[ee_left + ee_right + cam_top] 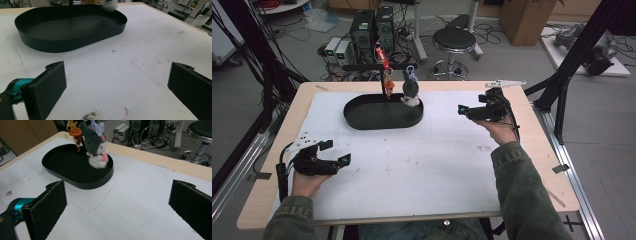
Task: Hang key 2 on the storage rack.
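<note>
The right tongs point(460, 109) hover with jaws wide apart and nothing between them, held above the white tabletop point(412, 160) near its right side and aimed toward the black oval tray point(362, 117). The left tongs point(346, 159) sit low at the near left corner, jaws likewise spread and empty. A grey plush toy point(410, 88) hangs from a stand's crossbar point(362, 66) over the tray's right end, beside an orange charm point(388, 77).
</note>
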The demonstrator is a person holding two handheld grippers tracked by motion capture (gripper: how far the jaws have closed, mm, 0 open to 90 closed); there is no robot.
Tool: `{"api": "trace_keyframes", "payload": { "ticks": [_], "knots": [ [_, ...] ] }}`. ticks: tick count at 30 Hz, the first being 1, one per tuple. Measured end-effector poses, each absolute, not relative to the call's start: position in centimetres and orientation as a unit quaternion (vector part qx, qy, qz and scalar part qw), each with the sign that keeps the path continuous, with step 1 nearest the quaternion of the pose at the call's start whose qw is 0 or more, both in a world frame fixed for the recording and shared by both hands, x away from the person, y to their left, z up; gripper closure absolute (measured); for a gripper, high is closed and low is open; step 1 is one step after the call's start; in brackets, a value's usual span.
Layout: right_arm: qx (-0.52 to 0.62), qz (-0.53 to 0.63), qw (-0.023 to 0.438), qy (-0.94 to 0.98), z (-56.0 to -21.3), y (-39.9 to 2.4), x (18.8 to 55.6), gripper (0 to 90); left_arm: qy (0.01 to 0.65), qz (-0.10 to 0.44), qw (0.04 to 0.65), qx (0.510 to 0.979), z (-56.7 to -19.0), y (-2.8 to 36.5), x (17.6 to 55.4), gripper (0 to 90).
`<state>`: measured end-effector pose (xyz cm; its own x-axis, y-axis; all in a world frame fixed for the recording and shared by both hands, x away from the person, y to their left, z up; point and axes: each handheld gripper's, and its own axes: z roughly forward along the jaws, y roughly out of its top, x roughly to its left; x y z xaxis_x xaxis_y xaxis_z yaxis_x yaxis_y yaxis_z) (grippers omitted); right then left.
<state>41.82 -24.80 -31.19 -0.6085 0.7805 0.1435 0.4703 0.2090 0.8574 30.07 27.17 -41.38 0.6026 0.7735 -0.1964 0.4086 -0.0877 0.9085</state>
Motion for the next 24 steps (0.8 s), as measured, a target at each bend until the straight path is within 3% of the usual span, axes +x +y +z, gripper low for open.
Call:
{"api": "trace_keyframes", "payload": {
  "ticks": [24],
  "knots": [
    [0.417,0.457,0.162,0.769,-34.9,-28.3,38.6,0.6,0.415,0.17,0.532,0.718,-41.4,27.2,30.0,2.4]
  ]
}}
